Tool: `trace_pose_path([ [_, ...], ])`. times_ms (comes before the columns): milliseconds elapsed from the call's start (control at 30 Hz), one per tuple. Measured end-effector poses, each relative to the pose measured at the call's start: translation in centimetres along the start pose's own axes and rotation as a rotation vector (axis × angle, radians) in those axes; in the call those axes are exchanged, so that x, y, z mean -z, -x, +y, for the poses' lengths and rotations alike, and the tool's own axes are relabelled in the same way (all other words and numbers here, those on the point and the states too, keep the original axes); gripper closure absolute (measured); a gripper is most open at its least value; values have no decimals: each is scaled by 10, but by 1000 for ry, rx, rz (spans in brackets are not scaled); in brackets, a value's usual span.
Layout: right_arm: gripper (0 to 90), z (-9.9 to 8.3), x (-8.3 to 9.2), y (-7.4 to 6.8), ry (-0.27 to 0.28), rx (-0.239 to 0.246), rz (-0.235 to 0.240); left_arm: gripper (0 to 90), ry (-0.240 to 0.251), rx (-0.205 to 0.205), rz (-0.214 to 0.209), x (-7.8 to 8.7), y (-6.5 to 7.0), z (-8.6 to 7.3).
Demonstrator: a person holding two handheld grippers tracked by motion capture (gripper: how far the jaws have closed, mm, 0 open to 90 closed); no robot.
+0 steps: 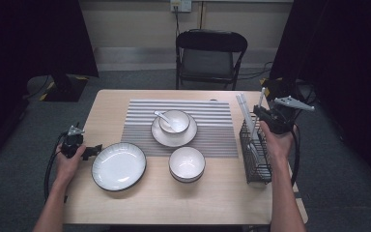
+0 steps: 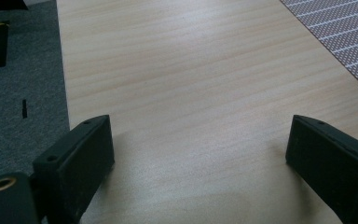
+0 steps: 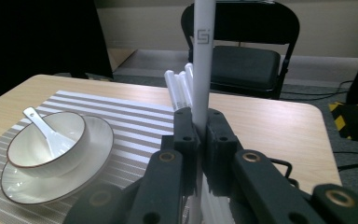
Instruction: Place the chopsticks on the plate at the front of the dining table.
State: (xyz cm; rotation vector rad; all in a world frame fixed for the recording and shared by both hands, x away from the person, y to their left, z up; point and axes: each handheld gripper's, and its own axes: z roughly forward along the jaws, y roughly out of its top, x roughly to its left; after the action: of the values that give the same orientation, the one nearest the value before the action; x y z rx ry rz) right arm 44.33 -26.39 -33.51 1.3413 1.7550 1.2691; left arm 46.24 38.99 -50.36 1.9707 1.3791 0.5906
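Note:
My right gripper (image 3: 198, 135) is shut on a white chopstick (image 3: 202, 56), held upright over the black wire cutlery basket (image 1: 254, 154) at the table's right side. More white chopsticks (image 1: 244, 110) lean out of that basket. In the high view the right gripper (image 1: 265, 115) sits just above the basket's far end. My left gripper (image 1: 90, 151) rests open at the table's left edge, beside a large white plate (image 1: 119, 166). In the left gripper view its jaws stand wide apart over bare wood (image 2: 191, 93) with nothing between them.
A striped placemat (image 1: 212, 130) lies mid-table with a bowl and white spoon (image 1: 165, 118) on a saucer (image 1: 173, 136). Stacked white bowls (image 1: 187, 163) stand in front of the mat. A black folding chair (image 1: 210, 55) stands behind the table.

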Motion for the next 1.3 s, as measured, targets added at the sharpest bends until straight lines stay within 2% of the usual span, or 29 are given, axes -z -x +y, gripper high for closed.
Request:
trace_pose_path([
  [100,852,3,1,0,2,-8,-3,71,0,0,0,0,0,0],
  [367,852,19,8,-6,33,23,-12,70,0,0,0,0,0,0],
  [800,852,34,16,-13,70,40,1,69,-1,-1,1,0,0,0],
  [1300,853,45,13,-26,83,63,8,69,-2,1,3,0,0,0],
])
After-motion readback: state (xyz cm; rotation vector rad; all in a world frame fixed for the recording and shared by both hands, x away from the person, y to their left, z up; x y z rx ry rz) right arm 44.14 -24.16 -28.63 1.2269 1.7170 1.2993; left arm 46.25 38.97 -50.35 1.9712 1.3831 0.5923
